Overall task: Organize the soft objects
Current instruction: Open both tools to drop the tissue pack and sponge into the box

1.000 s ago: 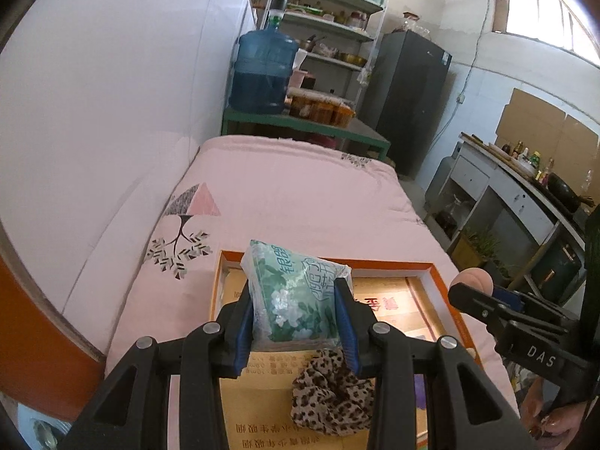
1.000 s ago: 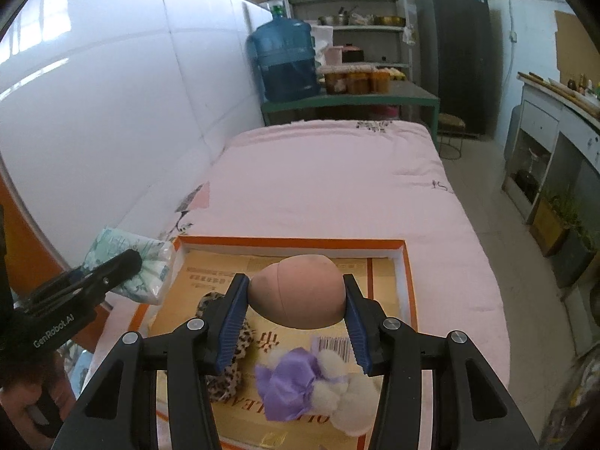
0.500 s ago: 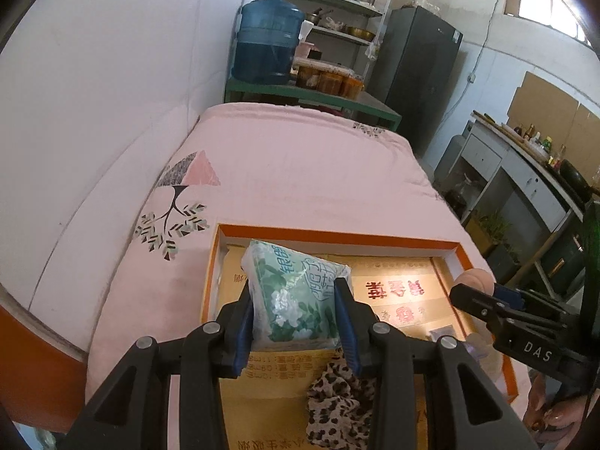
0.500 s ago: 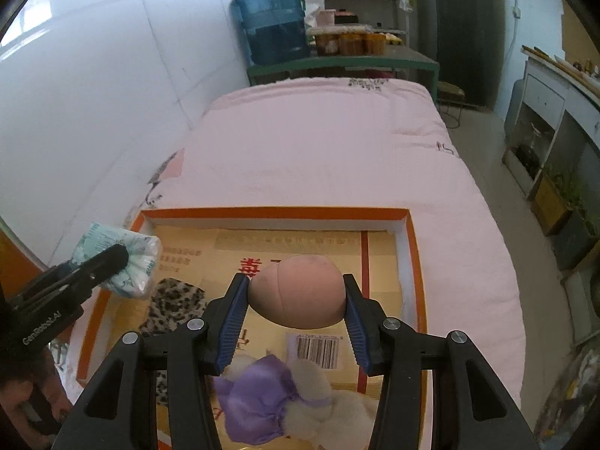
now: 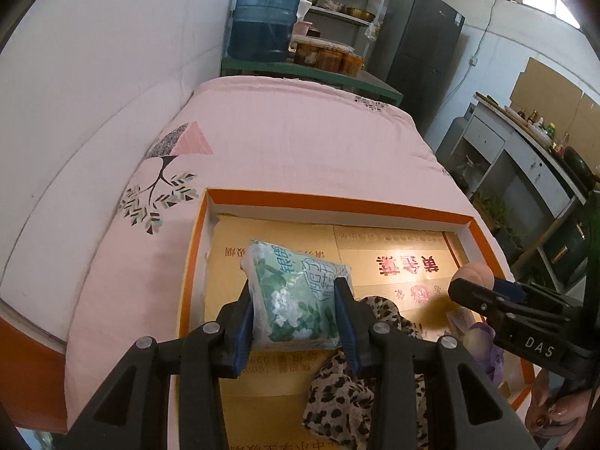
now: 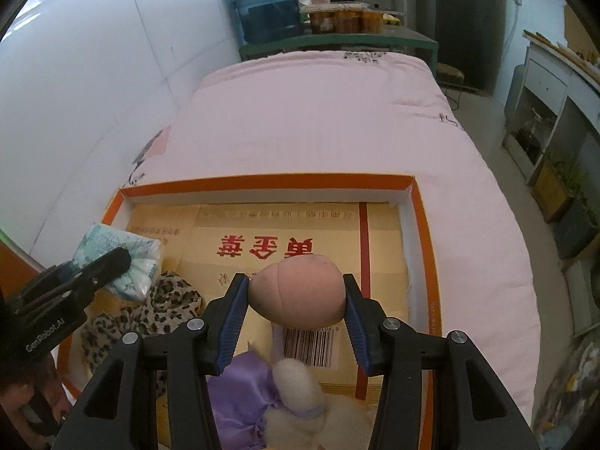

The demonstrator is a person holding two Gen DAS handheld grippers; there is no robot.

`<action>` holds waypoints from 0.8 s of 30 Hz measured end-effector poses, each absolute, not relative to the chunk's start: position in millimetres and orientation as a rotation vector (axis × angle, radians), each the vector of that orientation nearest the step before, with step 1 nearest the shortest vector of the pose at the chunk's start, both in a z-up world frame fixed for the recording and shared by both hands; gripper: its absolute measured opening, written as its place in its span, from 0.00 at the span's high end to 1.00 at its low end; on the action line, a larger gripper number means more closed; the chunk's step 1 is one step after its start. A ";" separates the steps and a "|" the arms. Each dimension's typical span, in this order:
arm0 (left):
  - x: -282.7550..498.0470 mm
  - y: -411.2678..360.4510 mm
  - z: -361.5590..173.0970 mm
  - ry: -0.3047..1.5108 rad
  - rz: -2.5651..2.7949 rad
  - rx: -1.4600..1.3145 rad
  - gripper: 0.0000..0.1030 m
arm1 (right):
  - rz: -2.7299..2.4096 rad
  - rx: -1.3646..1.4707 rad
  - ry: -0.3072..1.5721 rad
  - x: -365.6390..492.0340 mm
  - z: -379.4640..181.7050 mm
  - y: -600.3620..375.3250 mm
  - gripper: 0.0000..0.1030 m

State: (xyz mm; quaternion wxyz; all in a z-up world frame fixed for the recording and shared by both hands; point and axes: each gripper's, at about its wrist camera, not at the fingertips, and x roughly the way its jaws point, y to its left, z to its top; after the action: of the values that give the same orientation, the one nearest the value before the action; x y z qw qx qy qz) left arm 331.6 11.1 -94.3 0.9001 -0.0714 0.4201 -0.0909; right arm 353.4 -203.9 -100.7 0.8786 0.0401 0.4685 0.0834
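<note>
both loads lowered over the tray (image 5: 326,204): left tool (image 5: 296,315) pinching tissue pack (image 5: 296,296), right tool (image 6: 296,309) pinching sponge (image 6: 298,290); release judged next.

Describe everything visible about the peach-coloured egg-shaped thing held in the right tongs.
The peach egg-shaped sponge looks soft and matte, smooth, with one curved seam near its left end and a few faint dark specks. It lies on its side, long axis across the right tongs, whose blue pads press both ends. It hangs above the cardboard-lined orange tray, over a barcode label, touching nothing else. In the left wrist view only its tip shows.
</note>
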 end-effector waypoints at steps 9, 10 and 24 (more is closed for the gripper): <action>335.5 14.1 -99.1 0.892 -0.201 -0.168 0.56 | 0.170 0.093 0.996 354.1 -110.3 -206.2 0.49; 335.6 14.2 -99.2 0.894 -0.199 -0.167 0.55 | 0.172 0.095 0.996 354.4 -110.6 -206.3 0.48; 325.4 10.1 -87.6 0.869 -0.209 -0.150 0.37 | 0.188 0.099 0.992 349.2 -108.1 -208.5 0.39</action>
State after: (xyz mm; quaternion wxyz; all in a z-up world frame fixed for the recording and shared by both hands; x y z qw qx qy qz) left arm 325.4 10.1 -87.6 0.8992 -0.0724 0.4196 -0.1009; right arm 349.2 -208.5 -108.1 0.8741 0.0475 0.4750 0.0898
